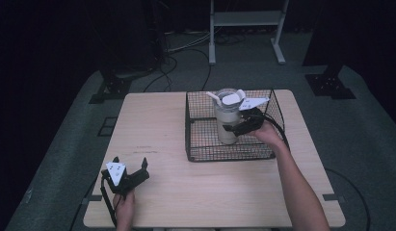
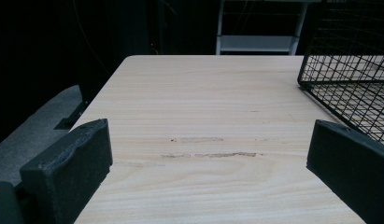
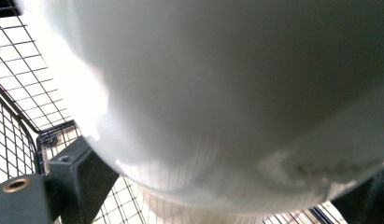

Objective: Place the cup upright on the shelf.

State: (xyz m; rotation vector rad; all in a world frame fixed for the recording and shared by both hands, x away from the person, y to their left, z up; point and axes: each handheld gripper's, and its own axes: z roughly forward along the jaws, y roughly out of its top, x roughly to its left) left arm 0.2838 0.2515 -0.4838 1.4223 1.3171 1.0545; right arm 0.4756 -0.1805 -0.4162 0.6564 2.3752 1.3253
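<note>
The right gripper (image 1: 235, 128) reaches into the black wire basket (image 1: 195, 151) and has its jaws closed around the pale bottle (image 1: 226, 126), one jaw on each side of the body about halfway up. In the right gripper view the bottle's pale wall (image 3: 217, 93) sits pressed right up against the camera, with a black jaw showing at the lower left and another at the lower right edge, and basket mesh behind. The bottle stands upright inside the basket, toward its far side and near the middle of its width, and carries a white lid with a spout (image 1: 229, 98) on top. Whether its base rests on the basket floor cannot be told. The basket sits on the right half of the tabletop (image 1: 157, 110), reaching close to the far edge.

The left gripper (image 1: 130, 172) is held low near the near-left corner of the tabletop, its jaws spread wide and holding nothing. In the left gripper view bare wood (image 2: 203, 116) lies between the two jaws, and a corner of the basket (image 2: 348, 70) shows at the upper right.
</note>
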